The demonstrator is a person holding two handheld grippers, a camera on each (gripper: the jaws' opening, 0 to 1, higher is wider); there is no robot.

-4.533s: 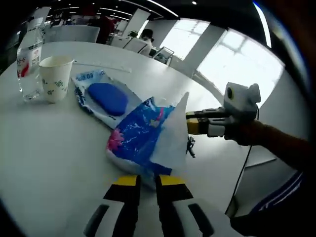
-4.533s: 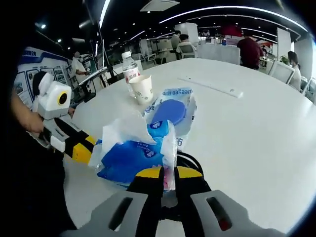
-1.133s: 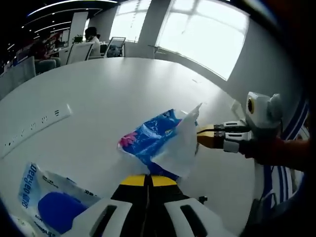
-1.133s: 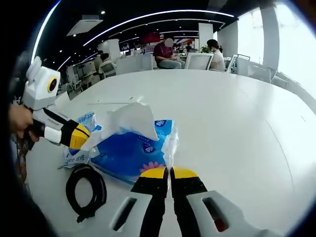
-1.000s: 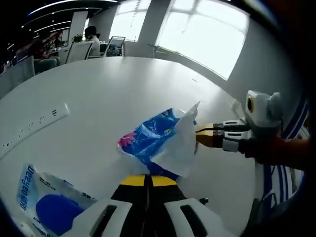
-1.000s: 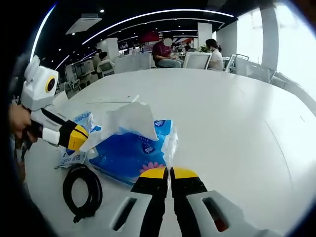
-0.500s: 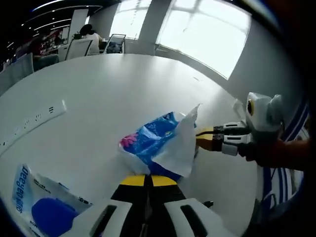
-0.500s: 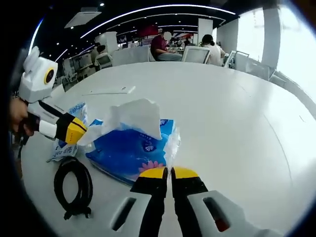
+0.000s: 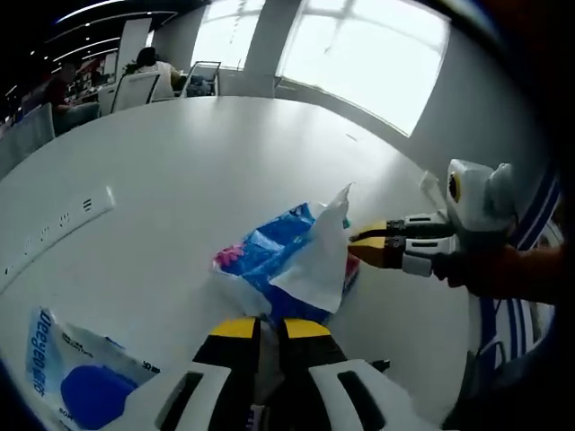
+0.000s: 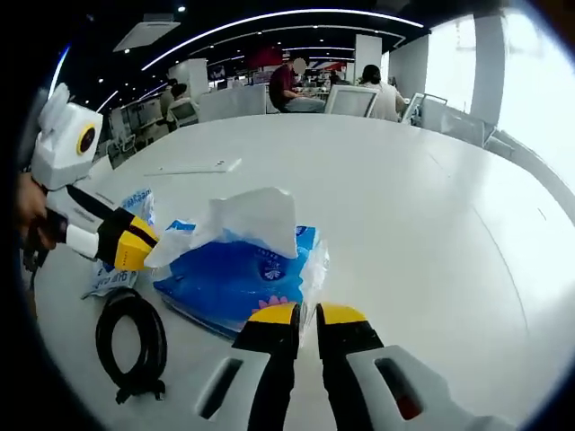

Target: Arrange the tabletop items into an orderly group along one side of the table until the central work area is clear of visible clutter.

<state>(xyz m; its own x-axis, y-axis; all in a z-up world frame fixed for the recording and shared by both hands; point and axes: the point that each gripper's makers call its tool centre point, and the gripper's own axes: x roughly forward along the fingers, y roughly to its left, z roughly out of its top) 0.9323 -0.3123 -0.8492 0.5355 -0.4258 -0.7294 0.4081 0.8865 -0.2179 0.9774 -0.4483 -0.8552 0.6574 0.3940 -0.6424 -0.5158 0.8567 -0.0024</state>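
Note:
A blue tissue pack (image 9: pixel 269 256) with a white tissue sticking up lies on the white table (image 9: pixel 180 153). My left gripper (image 9: pixel 270 329) stands at the pack's pale wrapper end, its yellow tips a little apart, open. In the right gripper view the same pack (image 10: pixel 225 278) lies just ahead of my right gripper (image 10: pixel 307 314), whose tips stand slightly apart at the wrapper's crinkled edge. The right gripper (image 9: pixel 355 247) comes in from the right beside the tissue flap. The left gripper (image 10: pixel 135 244) comes in from the left, its tip touching the tissue.
A blue wipes packet (image 9: pixel 81 391) lies near the left gripper, also seen as a packet (image 10: pixel 112 274) behind the left gripper. A coiled black cable (image 10: pixel 126 346) lies by the pack. A white power strip (image 9: pixel 54 242) lies farther off. People sit at distant desks.
Both grippers' jaws have parted slightly since half a second ago; before, they were pinched on the pack's wrapper ends. The pack now rests lower on the table.

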